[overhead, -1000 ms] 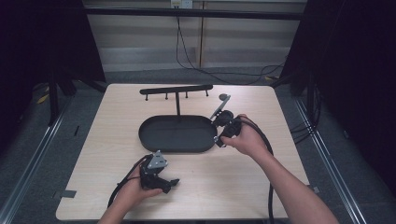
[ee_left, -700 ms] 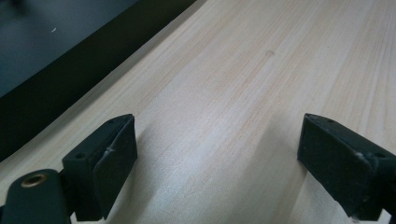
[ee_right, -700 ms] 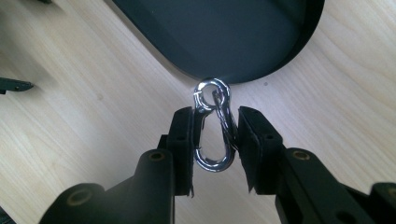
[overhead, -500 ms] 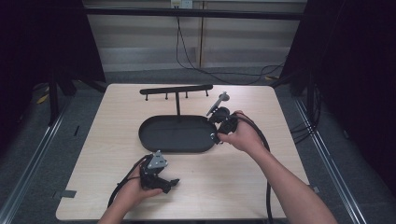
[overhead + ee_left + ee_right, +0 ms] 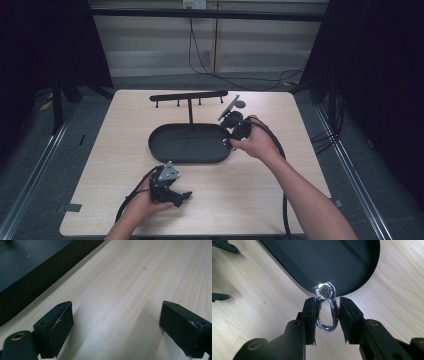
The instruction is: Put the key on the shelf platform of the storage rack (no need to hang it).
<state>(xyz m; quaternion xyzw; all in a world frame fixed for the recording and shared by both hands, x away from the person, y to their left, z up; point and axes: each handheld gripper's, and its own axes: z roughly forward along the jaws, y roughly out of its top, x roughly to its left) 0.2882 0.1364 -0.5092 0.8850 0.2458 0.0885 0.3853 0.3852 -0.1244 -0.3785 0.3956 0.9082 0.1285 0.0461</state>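
A silver snap hook (image 5: 325,328) hangs just above the wood, my right gripper (image 5: 327,306) shut on its sides. Its ring end lies over the near rim of the black oval tray (image 5: 362,282). From above, the right gripper (image 5: 229,141) is at the right end of the tray (image 5: 165,150), held by a hand. My left gripper (image 5: 175,194) rests on the table in front of the tray. It stands open (image 5: 116,317) with bare wood between its jaws, and the tray's wall (image 5: 37,277) is off to its upper left.
A black rack with small hooks (image 5: 189,96) stands on a thin post behind the tray. Cables trail from both grippers toward the table's front edge. Bare wood lies to the right of and in front of the tray.
My right gripper has shifted slightly left and away along the tray's right end, still holding the snap hook. The left gripper has not moved.
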